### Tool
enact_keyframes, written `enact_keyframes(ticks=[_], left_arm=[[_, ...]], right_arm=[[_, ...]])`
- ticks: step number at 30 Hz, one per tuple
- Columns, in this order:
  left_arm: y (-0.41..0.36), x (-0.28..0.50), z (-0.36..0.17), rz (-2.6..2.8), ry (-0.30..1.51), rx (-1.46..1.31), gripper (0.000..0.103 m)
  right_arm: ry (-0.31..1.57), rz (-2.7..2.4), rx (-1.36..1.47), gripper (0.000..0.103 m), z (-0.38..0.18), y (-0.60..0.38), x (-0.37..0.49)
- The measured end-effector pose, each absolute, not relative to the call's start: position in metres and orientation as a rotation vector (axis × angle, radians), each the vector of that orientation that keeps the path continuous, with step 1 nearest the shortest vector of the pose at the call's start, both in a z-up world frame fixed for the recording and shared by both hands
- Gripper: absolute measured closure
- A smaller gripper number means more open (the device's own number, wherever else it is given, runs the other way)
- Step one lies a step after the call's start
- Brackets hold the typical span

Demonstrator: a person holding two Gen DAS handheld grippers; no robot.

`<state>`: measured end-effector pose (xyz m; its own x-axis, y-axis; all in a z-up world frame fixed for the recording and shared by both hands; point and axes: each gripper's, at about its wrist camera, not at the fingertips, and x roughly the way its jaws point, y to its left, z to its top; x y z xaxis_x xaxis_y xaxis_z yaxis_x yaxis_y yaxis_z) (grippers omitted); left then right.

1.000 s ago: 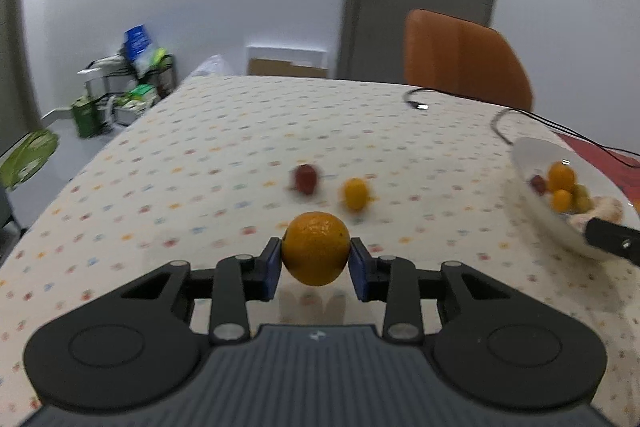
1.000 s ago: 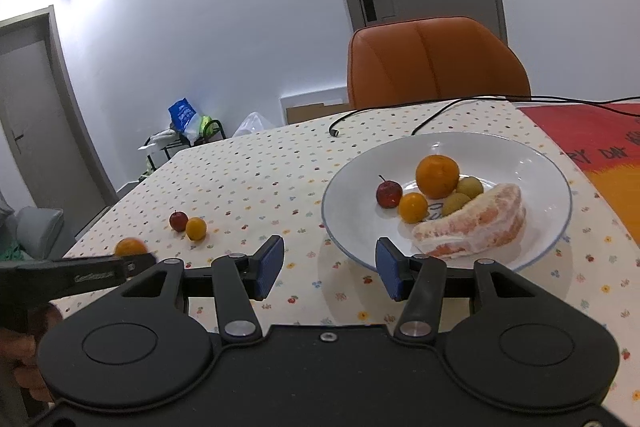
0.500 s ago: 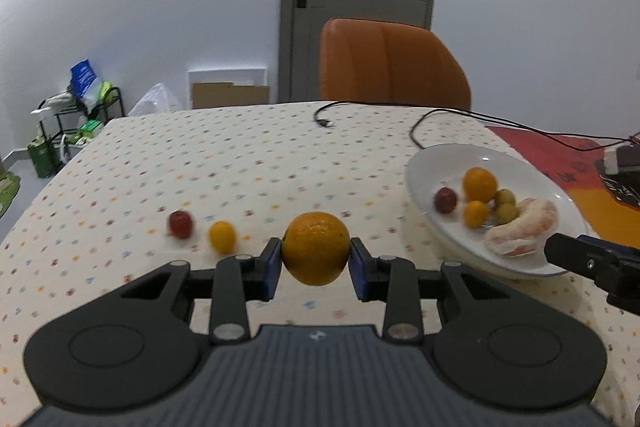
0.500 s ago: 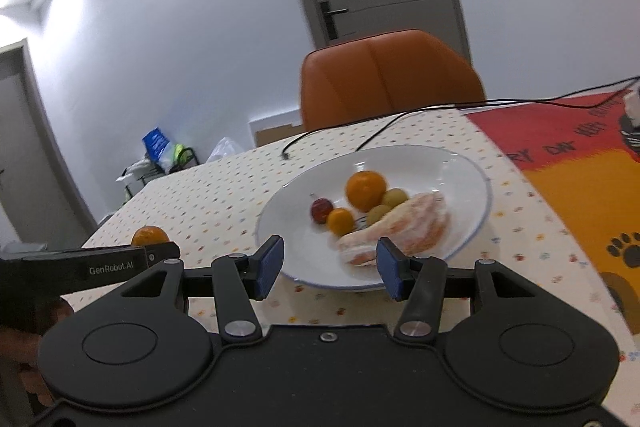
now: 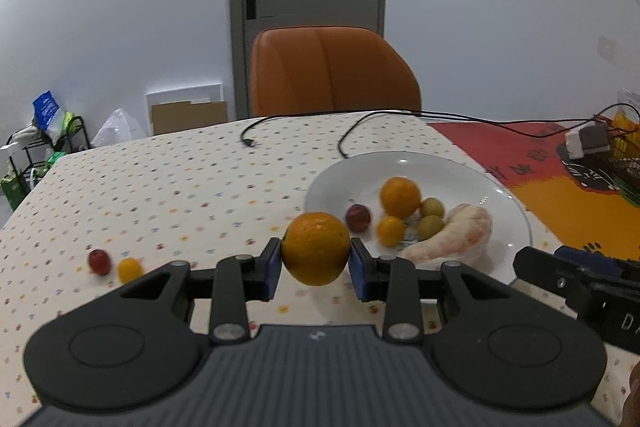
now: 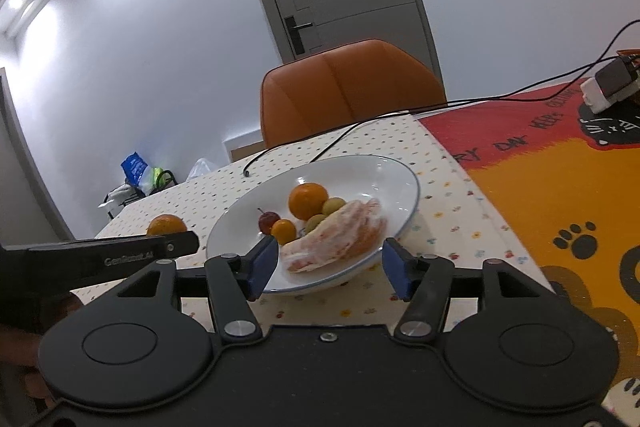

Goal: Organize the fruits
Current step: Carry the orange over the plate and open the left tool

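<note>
My left gripper [image 5: 316,265] is shut on an orange [image 5: 316,254], held above the dotted tablecloth just left of the white plate [image 5: 504,203]. The same orange [image 6: 166,225] shows in the right wrist view behind the left gripper's black side. On the plate [image 6: 396,173] lie another orange [image 6: 308,201], a small red fruit [image 6: 268,221], a small yellow fruit [image 6: 284,230], two green fruits [image 6: 333,205] and a peeled pomelo piece [image 6: 340,235]. My right gripper [image 6: 329,267] stands open at the plate's near rim, holding nothing. A red fruit [image 5: 99,261] and a yellow fruit [image 5: 129,269] lie on the cloth at left.
An orange chair [image 5: 332,71] stands at the table's far edge. Black cables [image 5: 348,131] run across the far side of the cloth. A red and orange mat [image 6: 560,195] covers the right part of the table, with a white adapter [image 6: 608,87] on it.
My left gripper has swung right with the orange, so the plate is now just ahead of it. My right gripper has come closer to the plate's near rim and tilted.
</note>
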<state>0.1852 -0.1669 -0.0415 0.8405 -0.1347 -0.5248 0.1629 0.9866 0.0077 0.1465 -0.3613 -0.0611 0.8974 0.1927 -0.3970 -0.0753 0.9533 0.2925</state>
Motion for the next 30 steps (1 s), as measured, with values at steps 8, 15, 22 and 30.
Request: enact_keyframes(ticks=[8,15,22,30], left_arm=[[-0.193,0.191,-0.040,-0.197,0.544,0.078,0.069],[-0.207,0.196,-0.038,-0.225,0.542,0.082,0.069],[-0.207,0.196,-0.037,-0.223,0.533,0.083,0.065],[-0.185,0.195,-0.039,-0.173,0.554,0.064,0.065]], right_arm=[[0.432,0.125,0.296,0.045,-0.063,-0.374,0.143],[0.434,0.123,0.303,0.045,-0.066,-0.377,0.144],[0.439,0.122,0.306,0.045,-0.068,-0.377,0.144],[0.445,0.140,0.295,0.045,-0.067,-0.368,0.146]])
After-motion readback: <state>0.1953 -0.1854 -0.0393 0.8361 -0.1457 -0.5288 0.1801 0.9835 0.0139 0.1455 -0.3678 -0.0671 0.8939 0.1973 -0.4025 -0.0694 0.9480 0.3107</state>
